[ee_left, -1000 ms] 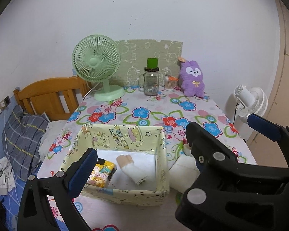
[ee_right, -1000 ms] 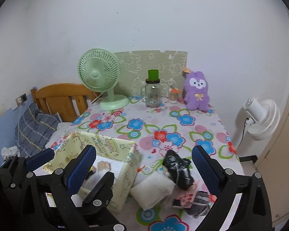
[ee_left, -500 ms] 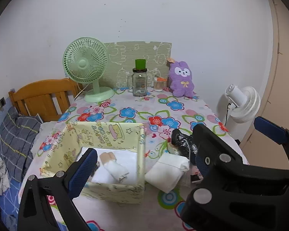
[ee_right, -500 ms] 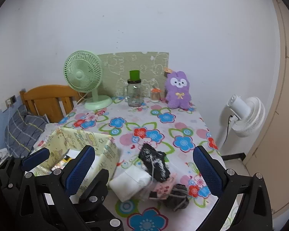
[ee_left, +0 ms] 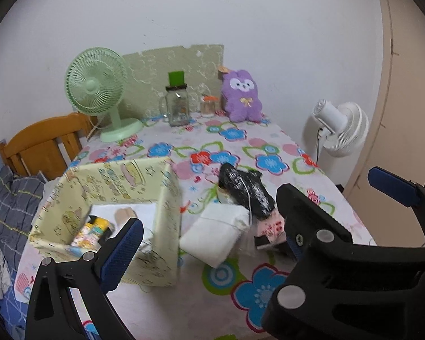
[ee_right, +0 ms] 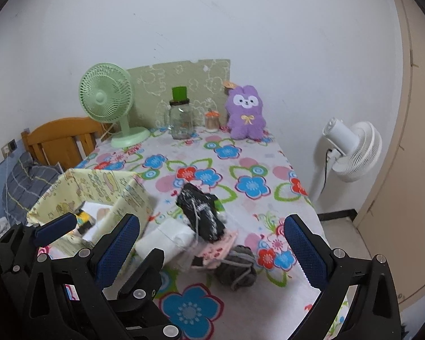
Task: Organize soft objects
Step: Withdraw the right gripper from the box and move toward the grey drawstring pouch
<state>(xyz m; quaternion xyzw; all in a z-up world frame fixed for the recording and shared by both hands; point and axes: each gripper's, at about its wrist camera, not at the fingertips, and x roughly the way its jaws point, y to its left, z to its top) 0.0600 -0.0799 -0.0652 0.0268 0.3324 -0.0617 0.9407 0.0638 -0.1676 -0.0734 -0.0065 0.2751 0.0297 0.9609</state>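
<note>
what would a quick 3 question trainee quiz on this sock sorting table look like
1. True or false: the yellow fabric box already holds some items.
2. Which lies nearest the box? A) white folded bundle B) grey rolled bundle C) purple plush
3. Fill in: the black bundle rests partly on the ____ patterned piece.

Key: 1 true. 2 A. 3 pink. Both the left gripper and right gripper are open and empty.
</note>
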